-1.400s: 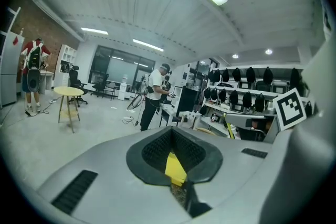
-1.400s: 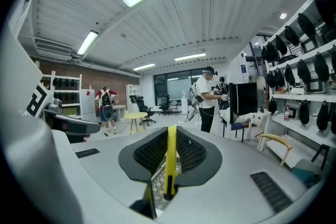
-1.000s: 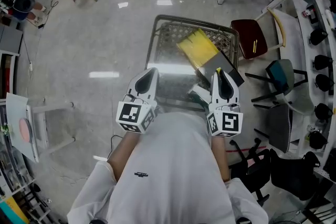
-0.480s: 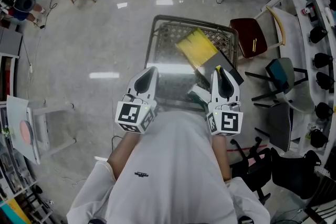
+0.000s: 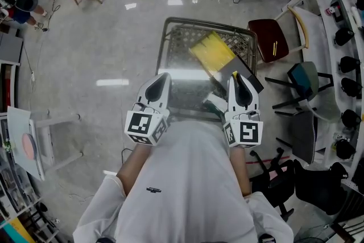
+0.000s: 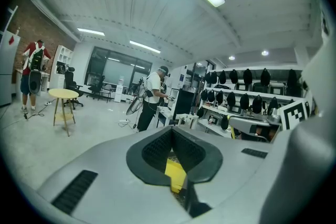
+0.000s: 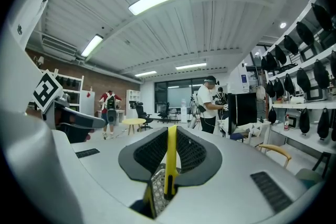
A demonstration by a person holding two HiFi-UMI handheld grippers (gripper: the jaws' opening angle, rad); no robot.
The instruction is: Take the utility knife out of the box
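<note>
- Leftmost, the left gripper [image 5: 162, 80] carries little risk. Its jaws are together with nothing between them, and the worst it could do is bump its neighbour. It is held out in front of the person's body, tipped slightly downward, side by side with the other gripper.
- Ahead of it and to its right, the yellow box [image 5: 211, 52] lies on the mesh table [image 5: 166, 42], well clear of both sets of jaws.
- Rightmost, the right gripper [image 5: 236, 79] is clamped on the utility knife [image 7: 170, 160], which stands edge-on and upright between the pads, already out of the box. This is probably where trouble would come from. The knife is slim and only a narrow strip is pinched, so a roll of the wrist or a slackened squeeze could let it pivot or drop onto the mesh below. The gripper points level and straight ahead.
</note>
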